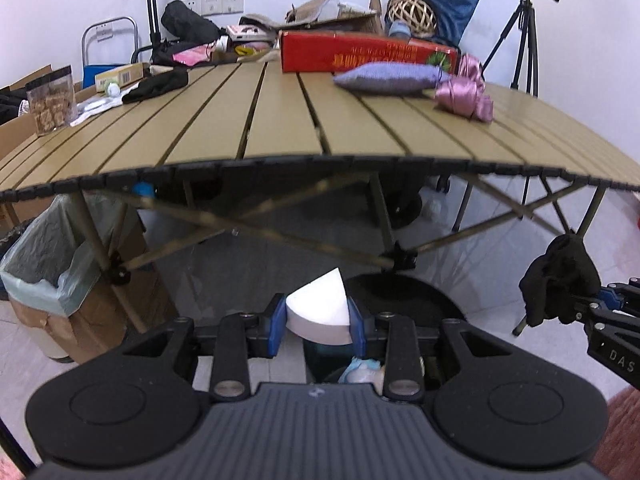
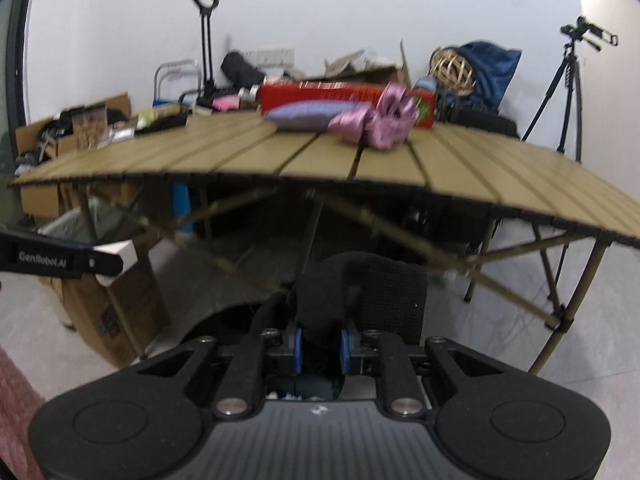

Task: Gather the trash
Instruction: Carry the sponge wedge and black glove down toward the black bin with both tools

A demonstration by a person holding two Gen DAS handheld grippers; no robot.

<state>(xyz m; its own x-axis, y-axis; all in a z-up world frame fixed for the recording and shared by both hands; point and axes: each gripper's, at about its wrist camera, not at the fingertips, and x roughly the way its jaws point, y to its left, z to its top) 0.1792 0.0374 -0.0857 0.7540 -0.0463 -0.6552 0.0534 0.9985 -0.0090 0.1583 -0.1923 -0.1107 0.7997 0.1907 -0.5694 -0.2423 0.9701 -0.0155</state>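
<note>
My left gripper (image 1: pixel 318 316) is shut on a white wedge-shaped foam piece (image 1: pixel 316 298), held between its blue pads. Right beneath it stands a dark round bin (image 1: pixel 416 292) with crumpled trash (image 1: pixel 360 372) inside. My right gripper (image 2: pixel 320 346) is shut on a black cloth (image 2: pixel 360 288) that bunches up over its fingers, above the same bin (image 2: pixel 224 316). The left wrist view shows the right gripper (image 1: pixel 592 304) at the right edge with the black cloth (image 1: pixel 560 280) dangling. The right wrist view has the left gripper (image 2: pixel 104 264) at the left edge, holding the white piece (image 2: pixel 120 252).
A tan slatted folding table (image 1: pixel 280 120) stands just ahead, its crossed legs (image 1: pixel 280 236) behind the bin. On it lie a red box (image 1: pixel 360 54), a purple pouch (image 1: pixel 388 78) and pink fabric (image 1: pixel 464 94). A cardboard box lined with a pale green bag (image 1: pixel 48 264) sits left. A tripod (image 1: pixel 524 36) stands right.
</note>
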